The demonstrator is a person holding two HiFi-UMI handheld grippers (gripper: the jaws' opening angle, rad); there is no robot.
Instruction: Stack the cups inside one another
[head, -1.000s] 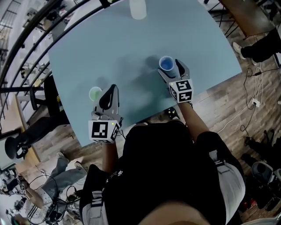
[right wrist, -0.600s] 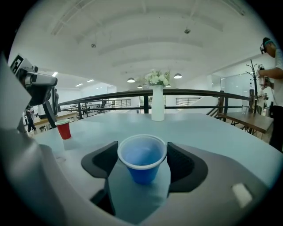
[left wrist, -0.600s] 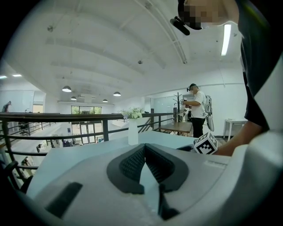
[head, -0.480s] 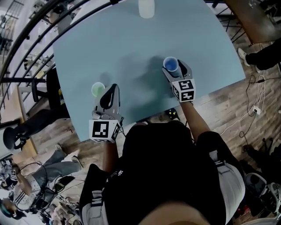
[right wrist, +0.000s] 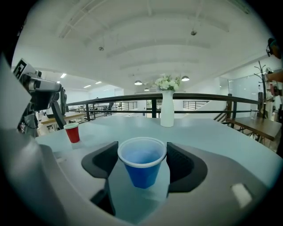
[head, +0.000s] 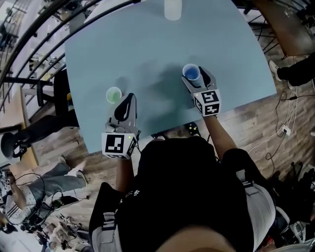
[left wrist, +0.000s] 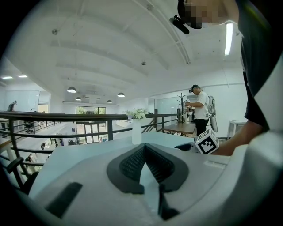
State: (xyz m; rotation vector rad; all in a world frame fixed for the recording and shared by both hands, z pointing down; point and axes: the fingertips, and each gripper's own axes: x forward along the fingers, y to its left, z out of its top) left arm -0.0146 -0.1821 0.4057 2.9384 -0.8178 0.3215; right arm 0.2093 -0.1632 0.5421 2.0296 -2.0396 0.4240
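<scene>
A blue cup point(head: 191, 73) stands upright near the front right of the pale blue table point(head: 147, 44). My right gripper point(head: 192, 75) is shut on it, and in the right gripper view both pads lie against the rim of the blue cup point(right wrist: 142, 161). A second cup point(head: 113, 94) looks green from above and is the red-sided cup point(right wrist: 72, 132) off to the left in the right gripper view. My left gripper point(head: 128, 97) sits just right of that cup, apart from it. Its jaws point(left wrist: 144, 148) meet at the tips with nothing between them.
A white vase point(head: 173, 9) stands at the table's far edge, and it is the vase with flowers point(right wrist: 167, 109) straight ahead in the right gripper view. The near table edge runs just under both grippers. A black railing and chairs lie to the left, cables on the wooden floor to the right.
The head view has shifted a little, so the table sits higher and further right in the picture. Both grippers keep their places beside their cups.
</scene>
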